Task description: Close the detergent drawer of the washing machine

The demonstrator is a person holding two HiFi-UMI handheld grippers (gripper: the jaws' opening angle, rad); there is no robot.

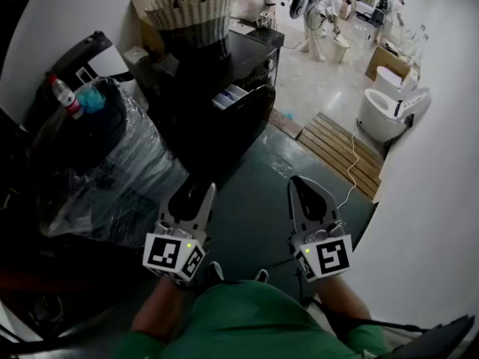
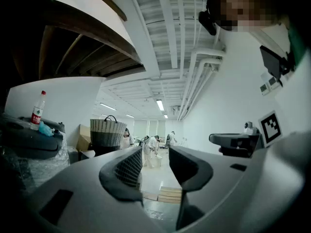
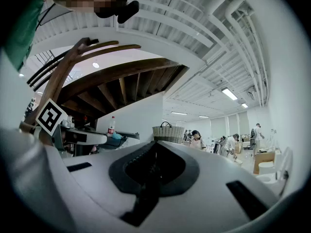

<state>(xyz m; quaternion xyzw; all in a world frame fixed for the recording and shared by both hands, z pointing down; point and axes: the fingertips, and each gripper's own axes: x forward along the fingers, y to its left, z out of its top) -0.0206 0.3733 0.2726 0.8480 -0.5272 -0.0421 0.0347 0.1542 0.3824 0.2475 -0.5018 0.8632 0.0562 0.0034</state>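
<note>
In the head view a dark front-loading washing machine (image 1: pixel 247 122) stands ahead to the left. Its detergent drawer (image 1: pixel 230 96) is pulled out, and pale and blue compartments show inside. Both grippers are held level and low, well short of the machine and touching nothing. My left gripper (image 1: pixel 199 191) is open: in the left gripper view its jaws (image 2: pixel 154 161) stand apart with only the room visible between them. My right gripper (image 1: pixel 302 185) is shut with nothing held, and its dark pads (image 3: pixel 154 165) meet in the right gripper view.
A woven basket (image 1: pixel 191 12) sits on top of the machine. A plastic-wrapped dark bulk (image 1: pixel 101 163) with a bottle (image 1: pixel 66 97) on it stands at the left. On the floor to the right lie a wooden pallet (image 1: pixel 340 152) and a white cable (image 1: pixel 352 178). White fixtures (image 1: pixel 385 111) and several people (image 1: pixel 318 13) are farther back.
</note>
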